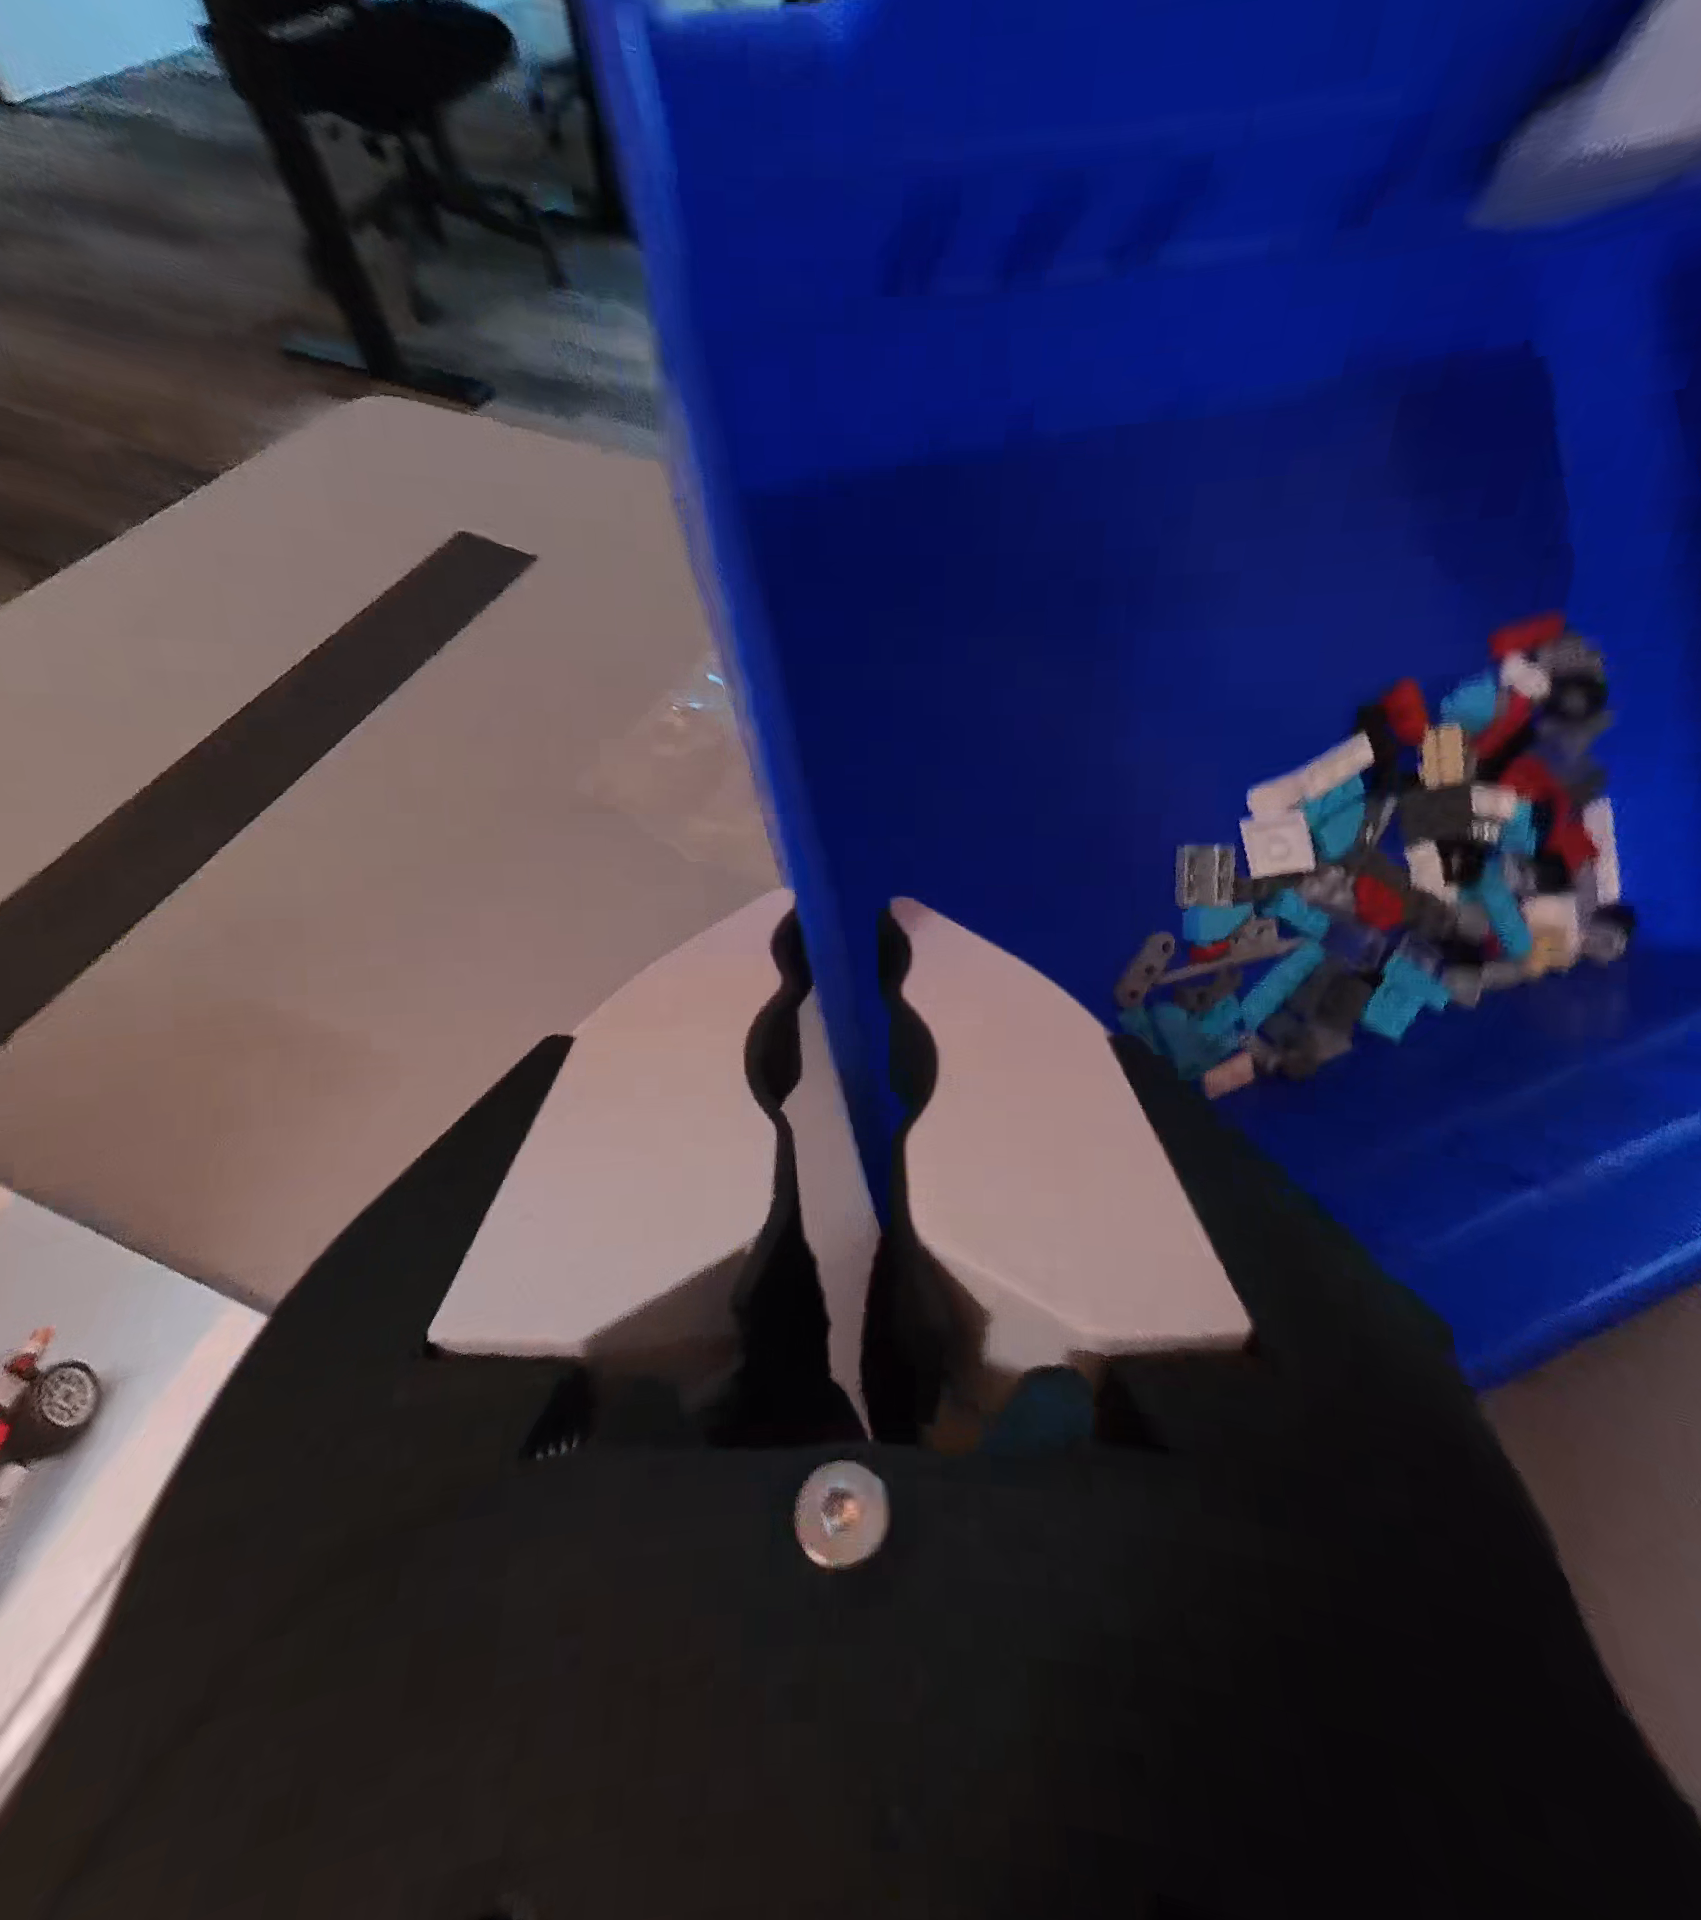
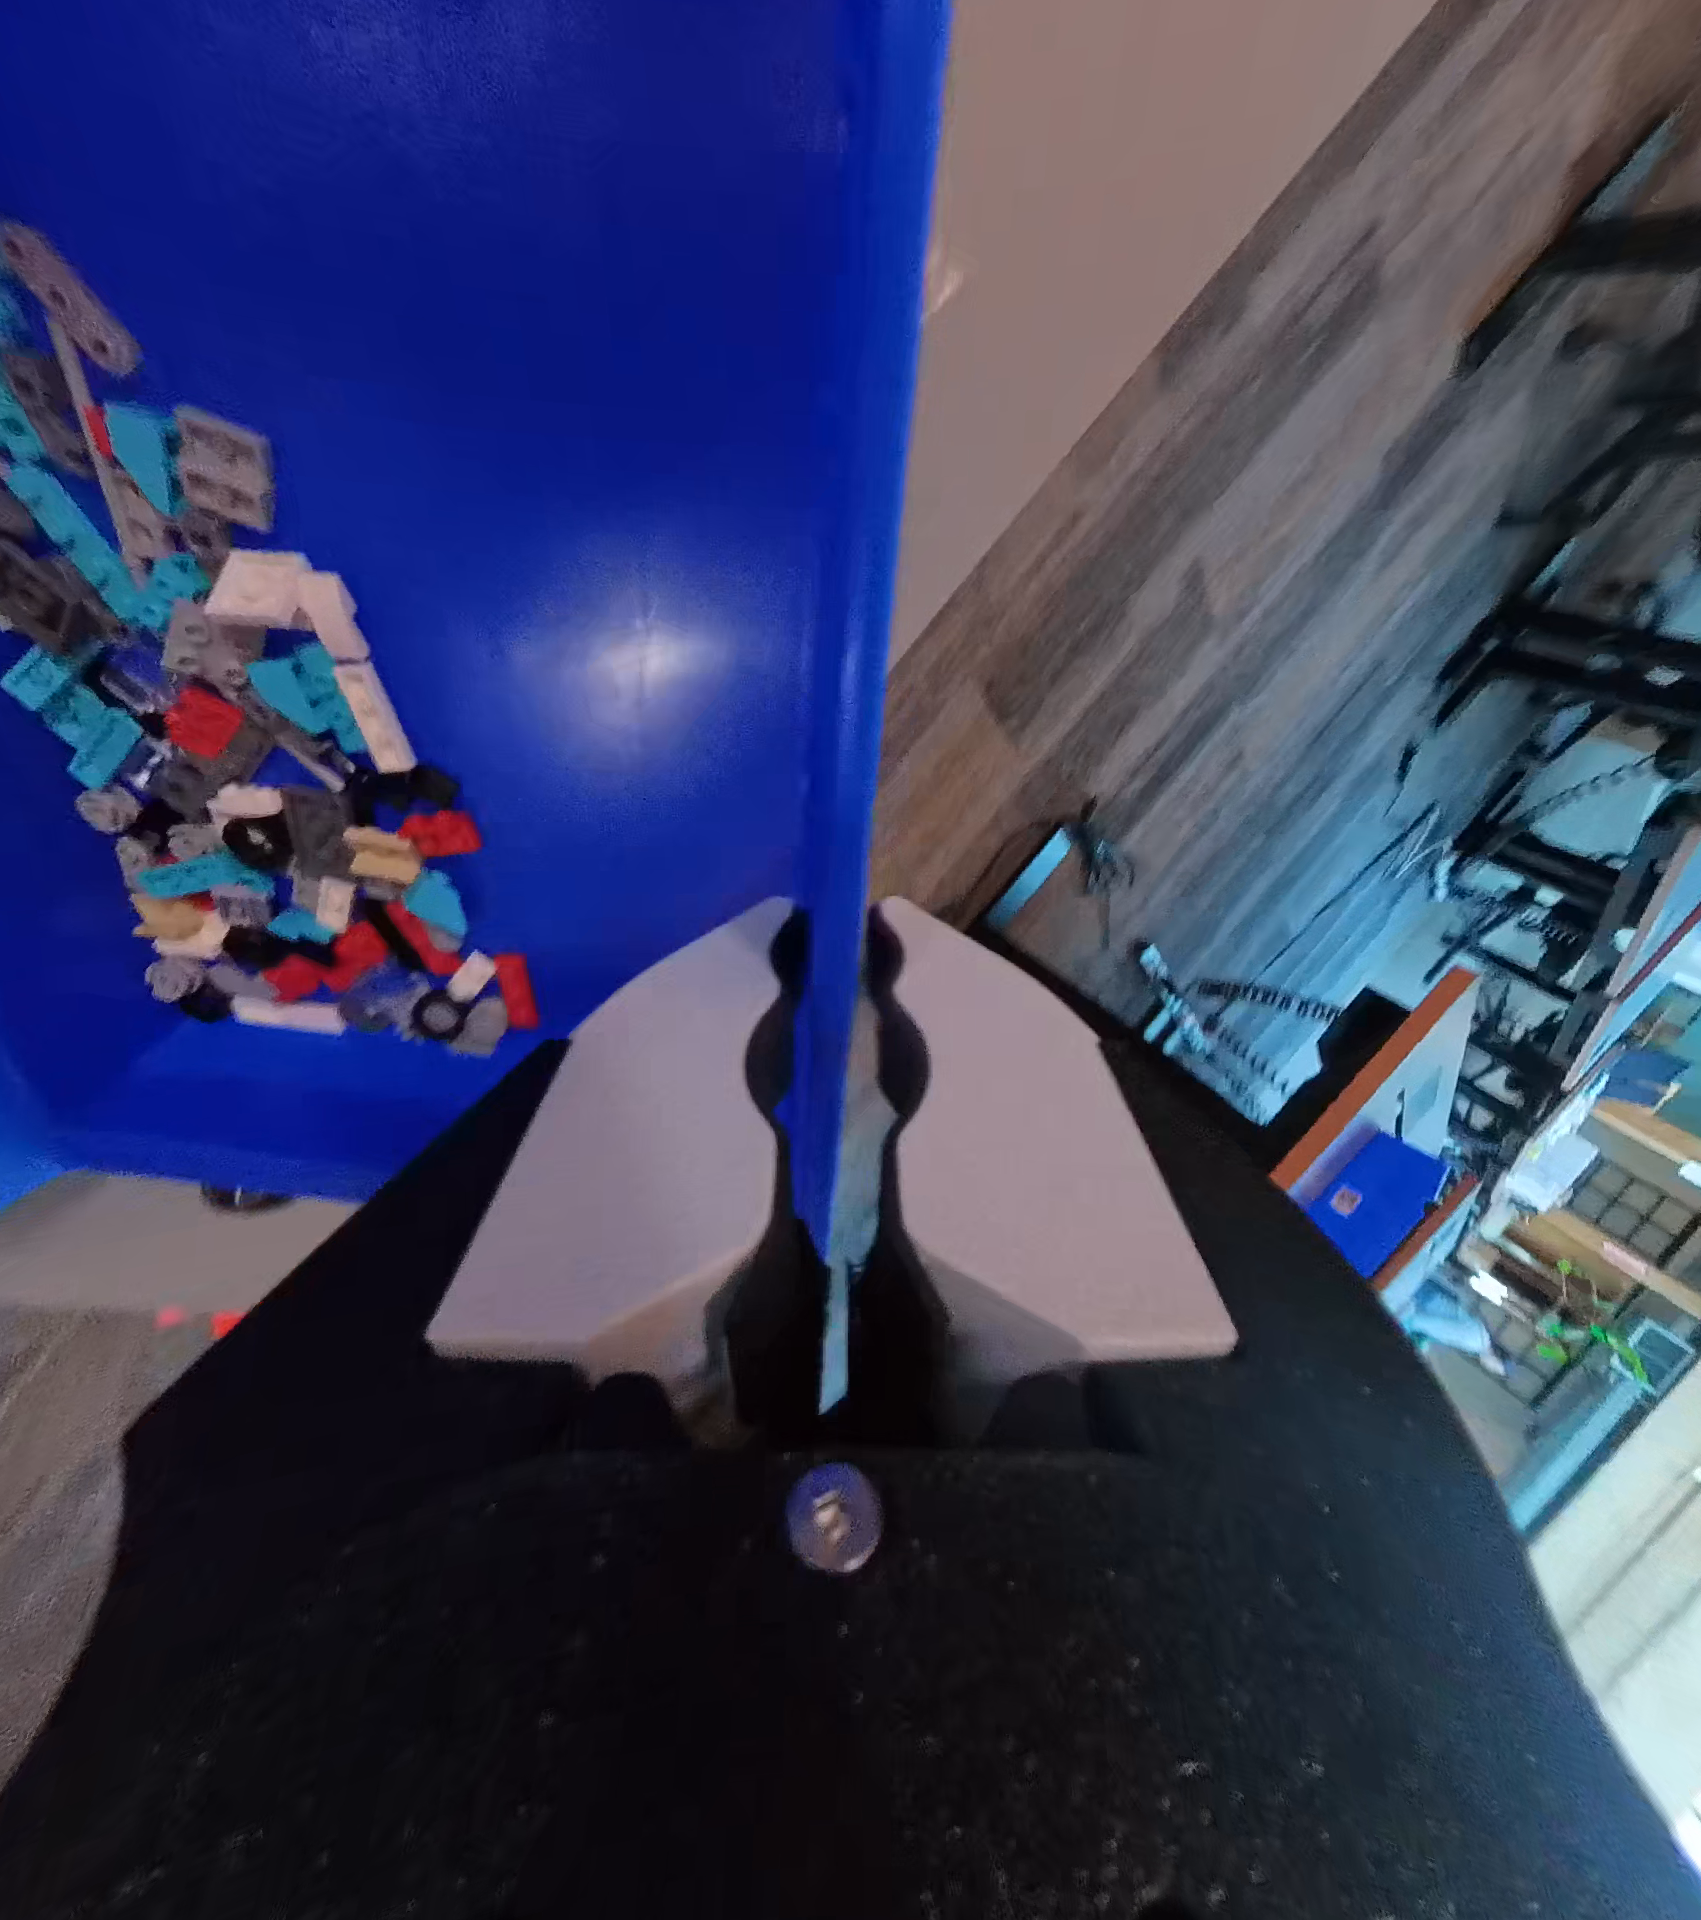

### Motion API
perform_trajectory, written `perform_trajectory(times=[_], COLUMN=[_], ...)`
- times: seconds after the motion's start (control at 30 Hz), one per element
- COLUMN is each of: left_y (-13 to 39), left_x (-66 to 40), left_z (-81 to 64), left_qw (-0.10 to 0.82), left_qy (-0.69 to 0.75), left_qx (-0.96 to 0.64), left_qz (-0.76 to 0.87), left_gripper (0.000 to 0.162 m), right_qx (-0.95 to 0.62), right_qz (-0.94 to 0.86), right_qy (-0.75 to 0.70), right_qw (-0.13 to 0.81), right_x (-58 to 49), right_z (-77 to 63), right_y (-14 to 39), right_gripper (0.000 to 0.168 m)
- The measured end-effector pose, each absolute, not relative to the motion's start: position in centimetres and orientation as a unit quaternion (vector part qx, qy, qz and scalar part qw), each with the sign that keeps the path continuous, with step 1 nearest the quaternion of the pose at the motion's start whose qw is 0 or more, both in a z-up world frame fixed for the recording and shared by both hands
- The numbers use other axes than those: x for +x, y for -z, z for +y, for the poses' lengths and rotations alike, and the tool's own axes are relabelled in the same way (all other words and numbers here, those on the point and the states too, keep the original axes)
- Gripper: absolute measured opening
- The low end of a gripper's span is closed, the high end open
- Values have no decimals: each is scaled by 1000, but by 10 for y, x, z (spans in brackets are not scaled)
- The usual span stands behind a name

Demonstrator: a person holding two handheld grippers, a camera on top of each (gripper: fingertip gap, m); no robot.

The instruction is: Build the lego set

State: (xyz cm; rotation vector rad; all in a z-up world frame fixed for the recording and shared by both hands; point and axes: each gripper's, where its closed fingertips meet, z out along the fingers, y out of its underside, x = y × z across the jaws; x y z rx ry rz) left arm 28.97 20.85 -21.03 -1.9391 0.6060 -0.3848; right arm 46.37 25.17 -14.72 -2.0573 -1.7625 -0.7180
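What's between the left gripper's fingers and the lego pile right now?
Only bare blue bin floor separates the left gripper, clamped on the bin wall, from the lego pile, per the left wrist view.

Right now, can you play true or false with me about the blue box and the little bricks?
1. Both grippers pinch a wall of the blue bin. True: the left gripper and the right gripper each clamp one.
2. The lego pieces are spread on the table. False: they are piled inside the bin.
3. A picture booklet lies on the table. True.
4. The pieces are all yellow. False: mostly teal, grey, white, red and black.
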Motion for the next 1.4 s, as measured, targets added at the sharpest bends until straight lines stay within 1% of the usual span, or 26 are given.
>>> perform_trajectory(times=[0.03, 0.1, 0.23, 0.27, 0.3, 0.37, 0.4, 0.47, 0.53, 0.6, 0.63, 0.67, 0.73, 0.83, 0.9, 0.97, 1.03, 1.1, 1.2, 1.4], left_y=[209, 209, 209, 209, 209, 209, 209, 209, 209, 209, 209, 209, 209, 210, 213, 219, 226, 231, 235, 234], left_x=[285, 279, 282, 283, 283, 283, 283, 283, 283, 283, 283, 283, 283, 276, 271, 267, 261, 257, 253, 252], left_z=[211, 214, 214, 214, 214, 215, 215, 214, 214, 214, 214, 214, 214, 213, 209, 205, 204, 204, 203, 203], left_qw=[522, 534, 534, 535, 535, 535, 535, 534, 534, 534, 534, 533, 533, 535, 523, 503, 496, 486, 472, 469], left_qy=[173, 176, 189, 189, 188, 189, 192, 197, 195, 195, 196, 197, 199, 184, 193, 213, 203, 210, 241, 222], left_qx=[-803, -798, -796, -796, -797, -797, -796, -796, -796, -796, -796, -797, -798, -800, -808, -817, -824, -831, -835, -838], left_qz=[230, 218, 212, 210, 209, 208, 207, 205, 207, 207, 207, 204, 197, 199, 191, 184, 186, 173, 148, 168], left_gripper=[7, 3, 3, 3, 3, 3, 3, 3, 3, 3, 3, 3, 5, 6, 6, 6, 9, 9, 9, 9], right_qx=[-719, -715, -744, -746, -748, -744, -741, -753, -784, -794, -788, -785, -814, -835, -832, -834, -831, -831, -830, -836], right_qz=[-618, -593, -443, -389, -320, -172, -103, -27, -26, -38, -48, -53, -84, -131, -164, -204, -248, -283, -301, -288], right_qy=[244, 215, 124, 93, 51, -67, -129, -228, -285, -292, -292, -289, -230, -197, -179, -135, -81, -41, -39, -59], right_qw=[204, 302, 484, 533, 579, 642, 651, 617, 551, 532, 540, 545, 527, 496, 499, 495, 492, 477, 469, 464], right_x=[460, 453, 480, 494, 512, 547, 560, 565, 545, 528, 522, 520, 524, 521, 518, 512, 499, 488, 478, 482], right_z=[251, 251, 236, 229, 219, 196, 185, 171, 159, 154, 154, 155, 160, 170, 177, 183, 189, 196, 207, 212], right_y=[142, 126, 100, 95, 92, 102, 117, 168, 220, 246, 247, 244, 246, 233, 206, 176, 146, 128, 119, 127], right_gripper=[23, 65, 109, 116, 118, 110, 101, 91, 82, 66, 57, 44, 39, 38, 37, 37, 37, 37, 36, 36])
